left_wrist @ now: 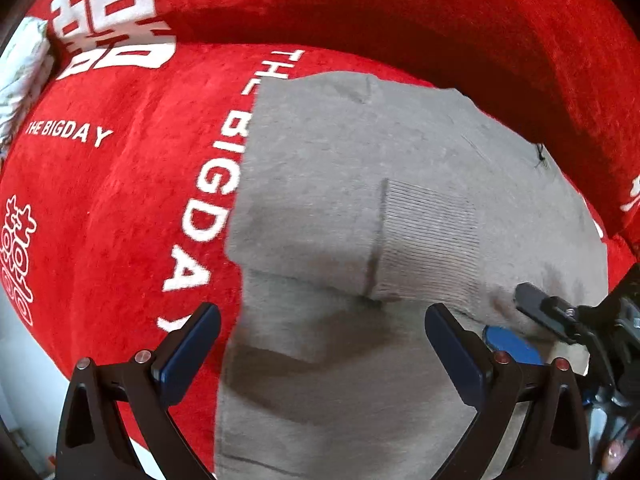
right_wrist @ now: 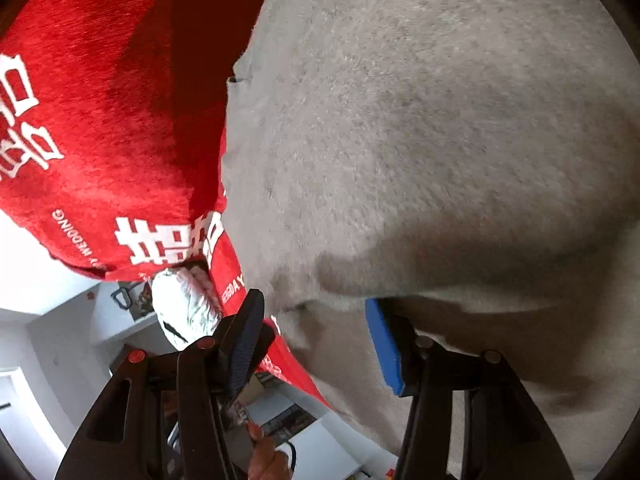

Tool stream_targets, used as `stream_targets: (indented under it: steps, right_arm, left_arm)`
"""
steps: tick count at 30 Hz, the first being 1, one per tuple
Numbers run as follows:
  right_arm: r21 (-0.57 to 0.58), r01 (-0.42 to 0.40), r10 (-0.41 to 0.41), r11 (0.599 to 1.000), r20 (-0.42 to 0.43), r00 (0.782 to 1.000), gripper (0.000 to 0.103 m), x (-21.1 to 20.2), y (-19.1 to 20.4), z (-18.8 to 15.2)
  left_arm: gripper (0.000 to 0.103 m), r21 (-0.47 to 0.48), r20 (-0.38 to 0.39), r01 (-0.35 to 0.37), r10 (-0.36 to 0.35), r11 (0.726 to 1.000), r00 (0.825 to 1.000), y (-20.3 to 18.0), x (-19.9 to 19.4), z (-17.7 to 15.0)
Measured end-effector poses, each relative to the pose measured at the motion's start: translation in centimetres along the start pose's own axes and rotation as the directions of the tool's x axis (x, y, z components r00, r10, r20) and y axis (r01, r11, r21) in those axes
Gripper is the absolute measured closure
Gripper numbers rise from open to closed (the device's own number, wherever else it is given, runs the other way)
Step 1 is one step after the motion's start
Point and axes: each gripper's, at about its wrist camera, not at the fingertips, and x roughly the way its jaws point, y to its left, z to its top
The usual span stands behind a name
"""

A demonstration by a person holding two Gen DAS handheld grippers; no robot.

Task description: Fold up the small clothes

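Observation:
A grey knitted garment (left_wrist: 340,152) lies spread on a red plush cover (left_wrist: 120,184), with a ribbed cuff (left_wrist: 428,240) folded onto its middle. My left gripper (left_wrist: 324,312) points down over the garment's near part, jaws wide open and nothing between them. My right gripper (left_wrist: 510,314) comes in low at the garment's right side. In the right wrist view the garment (right_wrist: 440,120) fills the picture. There the right gripper (right_wrist: 316,308) stands partly open with a raised edge of grey fabric between its fingers. The blue pad (right_wrist: 384,344) sits under that fold, and the pads do not visibly press.
The red cover (right_wrist: 100,100) carries white lettering and rises into a thick rolled rim (left_wrist: 400,12) at the back. A white patterned cloth (left_wrist: 24,64) lies at its left end. A person's hand (right_wrist: 264,456) shows below the right gripper, over white floor and furniture.

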Motion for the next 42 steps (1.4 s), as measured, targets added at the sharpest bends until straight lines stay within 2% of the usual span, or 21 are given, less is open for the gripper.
stream_targets:
  steps: [1,6,9,11,15,16,17,19,24,32,37,42]
  right_arm:
    - [-0.005,0.012,-0.012,1.000,-0.001,1.000,0.094,0.2,0.1,0.0]
    - [-0.052,0.099,-0.099,0.994,0.002,0.995,0.094,0.7,0.0,-0.4]
    - [-0.059,0.106,-0.106,0.993,-0.001,0.994,0.094,0.9,-0.3,-0.4]
    - [-0.094,0.116,-0.118,0.989,-0.011,0.993,0.090,0.7,0.3,-0.4]
    - [-0.194,0.159,-0.167,0.968,-0.026,0.986,0.089,-0.8,1.4,-1.1]
    - [-0.222,0.174,-0.182,0.959,-0.018,0.983,0.081,-1.7,1.5,-1.3]
    - [-0.240,0.185,-0.193,0.953,-0.009,0.981,0.068,-2.4,1.6,-1.5]
    - [-0.258,0.201,-0.206,0.945,0.007,0.979,0.053,-3.9,1.4,-1.6]
    - [-0.273,0.264,-0.256,0.925,0.064,0.965,0.053,-7.6,0.8,-1.5]
    - [-0.266,0.328,-0.310,0.906,0.109,0.944,0.047,-11.2,-0.9,-1.0]
    - [-0.287,0.360,-0.343,0.888,0.110,0.933,0.047,-12.9,-1.7,-1.0]
    - [-0.299,0.356,-0.346,0.885,0.089,0.934,0.047,-14.1,-2.9,-0.8]
  left_arm:
    - [0.001,-0.002,0.006,-0.002,0.002,1.000,1.000,0.3,-0.1,0.0]
    - [0.001,0.013,-0.001,-0.003,0.003,1.000,1.000,0.5,0.5,0.2]
    - [0.001,0.024,-0.014,-0.012,0.013,1.000,1.000,0.3,0.9,0.0]
    - [0.001,0.027,-0.021,-0.008,0.008,1.000,1.000,0.1,0.9,-0.2]
    - [0.001,0.060,-0.019,-0.017,0.018,0.998,1.000,-0.5,0.6,-0.5]
    - [0.001,0.069,-0.018,-0.018,0.019,0.997,1.000,-0.7,0.5,-0.5]
    - [0.001,0.078,-0.016,-0.018,0.020,0.997,1.000,-0.9,0.4,-0.5]
    - [0.001,0.092,-0.018,-0.015,0.017,0.996,1.000,-1.4,0.2,-0.6]
    - [0.001,0.131,-0.024,0.004,-0.001,0.991,1.000,-2.7,-0.1,-1.0]
    - [0.001,0.206,-0.036,-0.010,0.018,0.978,0.999,-5.3,0.0,-2.0]
    - [0.001,0.223,-0.044,-0.020,0.030,0.975,0.999,-6.3,-0.4,-3.0]
    - [0.001,0.204,-0.041,-0.044,0.053,0.978,0.998,-6.6,-0.7,-4.6]
